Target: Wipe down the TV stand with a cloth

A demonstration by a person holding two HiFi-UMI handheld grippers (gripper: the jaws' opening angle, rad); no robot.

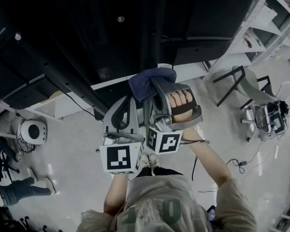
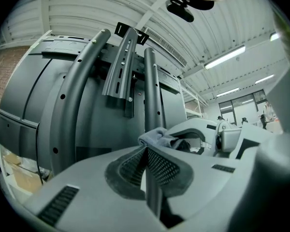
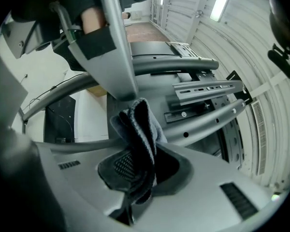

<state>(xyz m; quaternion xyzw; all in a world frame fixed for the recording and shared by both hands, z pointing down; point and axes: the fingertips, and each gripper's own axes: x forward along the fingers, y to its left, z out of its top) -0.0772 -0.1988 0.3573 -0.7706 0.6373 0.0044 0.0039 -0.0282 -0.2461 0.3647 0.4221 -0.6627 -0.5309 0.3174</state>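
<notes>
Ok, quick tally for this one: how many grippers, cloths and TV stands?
grippers: 2, the left gripper and the right gripper
cloth: 1
TV stand: 1
total: 4

The cloth (image 1: 152,83) reads dark blue in the head view, perhaps greyer-blue in the dimmer right gripper view. The TV stand (image 1: 87,33), from 10 to 1 o'clock, is black; its curved tubes (image 2: 77,81) are matte dark grey dotted with small holes. The left gripper (image 2: 146,164) and right gripper (image 3: 135,172) are pale grey. Their pads (image 2: 162,167) are black with a fine grid, and their cubes (image 1: 121,158) carry black-and-white squares. At 8 o'clock the floor (image 1: 63,178) is pale grey.
</notes>
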